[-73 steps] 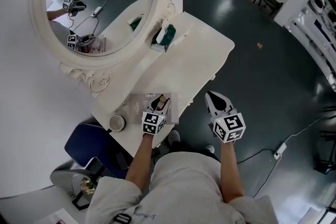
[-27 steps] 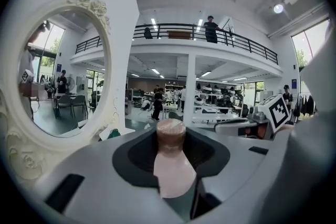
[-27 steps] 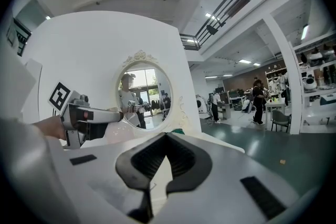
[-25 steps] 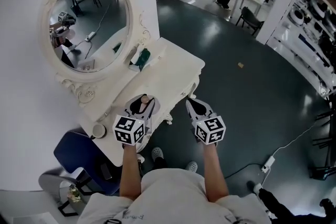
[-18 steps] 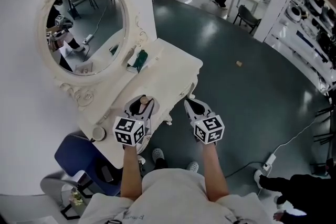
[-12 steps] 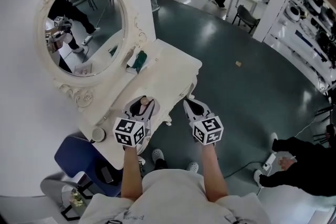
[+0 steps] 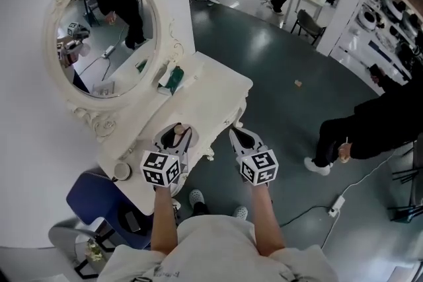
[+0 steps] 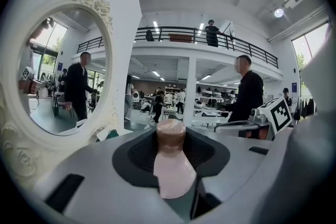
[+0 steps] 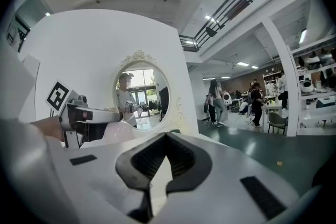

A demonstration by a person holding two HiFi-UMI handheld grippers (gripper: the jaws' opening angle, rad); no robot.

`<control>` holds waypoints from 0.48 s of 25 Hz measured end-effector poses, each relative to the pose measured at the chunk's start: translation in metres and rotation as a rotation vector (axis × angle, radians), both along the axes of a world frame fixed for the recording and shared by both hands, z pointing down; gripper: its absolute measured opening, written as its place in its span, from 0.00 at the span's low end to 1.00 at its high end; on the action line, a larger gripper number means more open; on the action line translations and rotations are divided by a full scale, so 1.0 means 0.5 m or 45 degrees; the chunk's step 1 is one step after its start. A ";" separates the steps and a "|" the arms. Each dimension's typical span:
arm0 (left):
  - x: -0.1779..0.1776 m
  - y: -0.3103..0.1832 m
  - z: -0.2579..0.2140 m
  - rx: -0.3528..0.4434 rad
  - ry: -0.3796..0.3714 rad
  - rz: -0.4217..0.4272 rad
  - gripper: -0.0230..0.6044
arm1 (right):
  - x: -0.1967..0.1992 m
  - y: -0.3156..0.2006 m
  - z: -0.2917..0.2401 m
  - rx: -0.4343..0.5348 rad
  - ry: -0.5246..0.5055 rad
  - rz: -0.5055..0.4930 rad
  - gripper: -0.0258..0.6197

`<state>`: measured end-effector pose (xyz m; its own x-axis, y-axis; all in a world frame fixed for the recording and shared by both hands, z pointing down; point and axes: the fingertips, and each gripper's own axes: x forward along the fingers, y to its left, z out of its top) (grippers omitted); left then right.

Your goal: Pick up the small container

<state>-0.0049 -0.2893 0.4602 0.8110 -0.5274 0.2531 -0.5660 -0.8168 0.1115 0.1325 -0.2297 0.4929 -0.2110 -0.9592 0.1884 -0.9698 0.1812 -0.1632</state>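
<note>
The small container (image 7: 177,133) is pale pink with a brown cap. It stands between the jaws of my left gripper (image 7: 173,137), which is shut on it above the front edge of the white dressing table (image 7: 221,86). In the left gripper view the container (image 8: 170,168) fills the gap between the dark pads, cap pointing away, with my left gripper (image 8: 171,140) closed round it. My right gripper (image 7: 238,137) hangs just off the table's front edge, shut and holding nothing. Its pads meet in the right gripper view, my right gripper (image 9: 163,145).
An oval mirror (image 7: 106,36) in a carved frame stands at the table's back. A green and white box (image 7: 172,79) lies beside it, and a round jar (image 7: 121,170) sits at the left end. Blue chair (image 7: 92,191) below left. A person in dark clothes (image 7: 370,135) stands right; floor cable (image 7: 337,203).
The left gripper has lifted off the table with the container in it and holds steady. A person in dark clothes has come in from the lower right.
</note>
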 end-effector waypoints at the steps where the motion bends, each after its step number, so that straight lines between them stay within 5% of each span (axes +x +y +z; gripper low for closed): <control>1: 0.000 0.001 0.001 0.000 0.001 -0.001 0.28 | -0.001 0.000 0.001 0.000 0.003 -0.001 0.06; 12: 0.003 0.005 0.004 0.004 -0.001 -0.008 0.28 | -0.008 -0.001 0.004 -0.012 0.010 -0.026 0.06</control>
